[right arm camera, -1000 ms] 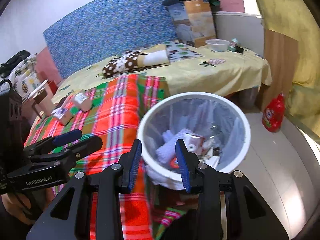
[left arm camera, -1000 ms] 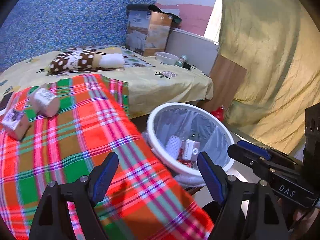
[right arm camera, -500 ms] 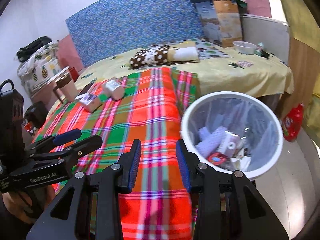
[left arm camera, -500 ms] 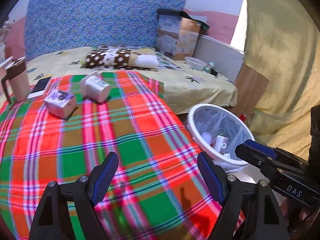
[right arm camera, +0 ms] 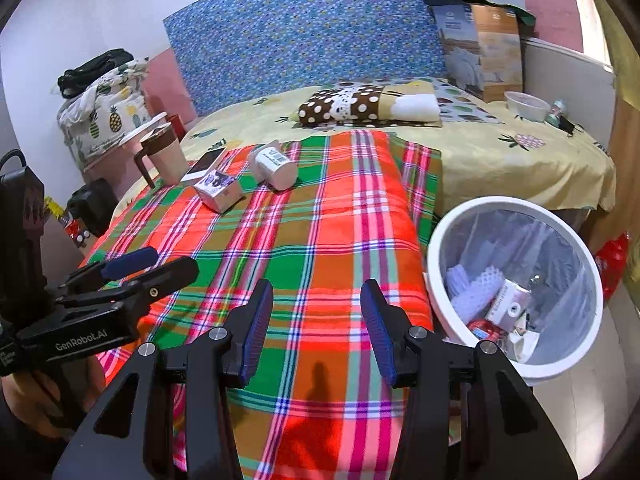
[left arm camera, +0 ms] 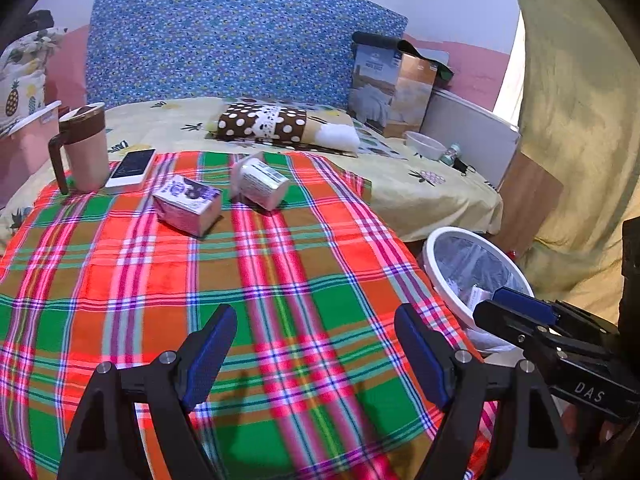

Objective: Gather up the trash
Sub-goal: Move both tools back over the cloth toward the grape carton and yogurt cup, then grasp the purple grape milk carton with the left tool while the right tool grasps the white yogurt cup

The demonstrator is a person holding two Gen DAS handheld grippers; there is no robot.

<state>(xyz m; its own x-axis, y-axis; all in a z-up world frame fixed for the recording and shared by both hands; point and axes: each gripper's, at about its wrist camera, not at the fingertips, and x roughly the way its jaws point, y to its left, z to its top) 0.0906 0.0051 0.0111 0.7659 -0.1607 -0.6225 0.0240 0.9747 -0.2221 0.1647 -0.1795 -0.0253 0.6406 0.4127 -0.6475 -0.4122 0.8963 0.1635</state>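
Note:
A small purple carton and a white cup on its side lie at the far end of the plaid blanket. A white bin with a clear liner holds several pieces of trash, on the floor right of the bed. My left gripper hovers open over the near blanket, nothing between its fingers. My right gripper hangs above the blanket's near edge beside the bin, its jaws opening and empty.
A brown-lidded mug and a phone sit at the blanket's far left. A dotted pillow, a cardboard box and a bowl rest further back. A red bottle stands behind the bin. A yellow curtain hangs right.
Both grippers swung left, away from the bin and over the plaid blanket. The carton, cup, mug and phone came into fuller view. The right gripper's jaws spread wider.

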